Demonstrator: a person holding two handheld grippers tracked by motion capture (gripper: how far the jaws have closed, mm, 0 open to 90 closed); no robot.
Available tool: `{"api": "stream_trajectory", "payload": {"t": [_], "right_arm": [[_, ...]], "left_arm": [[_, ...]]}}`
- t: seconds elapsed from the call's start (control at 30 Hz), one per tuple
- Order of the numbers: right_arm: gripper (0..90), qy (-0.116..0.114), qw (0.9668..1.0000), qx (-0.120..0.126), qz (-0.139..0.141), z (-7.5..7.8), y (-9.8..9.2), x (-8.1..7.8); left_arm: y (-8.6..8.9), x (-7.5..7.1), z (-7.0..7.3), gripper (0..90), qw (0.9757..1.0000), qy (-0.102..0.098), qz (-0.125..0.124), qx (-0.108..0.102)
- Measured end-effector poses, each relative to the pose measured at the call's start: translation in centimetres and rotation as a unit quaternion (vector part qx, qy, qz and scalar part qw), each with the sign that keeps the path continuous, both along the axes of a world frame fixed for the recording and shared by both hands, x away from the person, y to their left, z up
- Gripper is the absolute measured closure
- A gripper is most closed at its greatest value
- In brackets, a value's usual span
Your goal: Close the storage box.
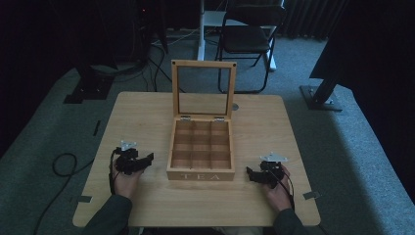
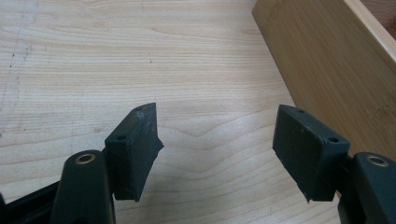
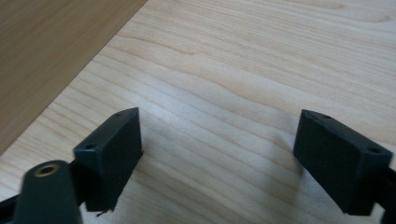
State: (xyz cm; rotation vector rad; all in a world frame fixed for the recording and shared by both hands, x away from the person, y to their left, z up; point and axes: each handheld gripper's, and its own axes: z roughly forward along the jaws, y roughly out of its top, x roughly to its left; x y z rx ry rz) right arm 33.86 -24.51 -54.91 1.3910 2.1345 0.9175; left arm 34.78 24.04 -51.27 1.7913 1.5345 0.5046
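Both grippers' fingers point(image 2: 135, 149) apart, empty.

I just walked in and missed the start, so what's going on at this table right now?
A person sits at a wooden table with a two-jaw gripper in each hand. Between them stands a wooden tea box, its glass lid propped upright and its nine compartments looking empty. The left gripper rests beside the box's left wall and the right gripper beside its right wall. Both have their jaws apart with only bare table between them, so nothing is held yet.
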Motion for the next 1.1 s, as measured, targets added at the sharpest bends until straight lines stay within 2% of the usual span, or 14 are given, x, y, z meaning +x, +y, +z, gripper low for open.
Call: {"api": "stream_trajectory", "payload": {"t": [0.23,0.43,0.5,0.6,0.8,1.0,1.1], "right_arm": [[17.1,0.002,1.0,0.001,-0.002,0.0,0.0,0.0],[12.3,0.005,1.0,0.0,-0.006,0.0,0.0,0.0],[11.6,0.007,1.0,-0.002,0.007,-0.1,-0.1,0.0],[11.6,0.008,0.9999,-0.002,0.01,0.0,-0.1,-0.1],[11.8,0.012,0.9999,-0.003,0.008,0.1,0.0,-0.1],[11.8,0.013,0.9999,-0.003,0.007,0.1,0.0,-0.1],[11.8,0.013,0.9999,-0.002,0.006,0.1,0.0,-0.1]], "left_arm": [[-0.3,-0.2,0.0,31.6,0.9999,-0.001,-0.005,0.01],[-0.3,-0.3,0.1,31.6,1.0,-0.003,-0.006,0.006],[-0.3,-0.3,0.2,31.6,1.0,-0.001,-0.008,0.003],[-0.5,-0.3,0.5,31.6,0.9999,-0.005,-0.012,-0.005],[-0.7,-0.2,1.3,31.6,0.9997,-0.012,-0.019,-0.011],[-0.8,0.2,3.0,31.6,0.9985,-0.038,-0.039,-0.002],[-0.8,0.6,3.7,31.6,0.9982,-0.042,-0.042,0.0]]}}
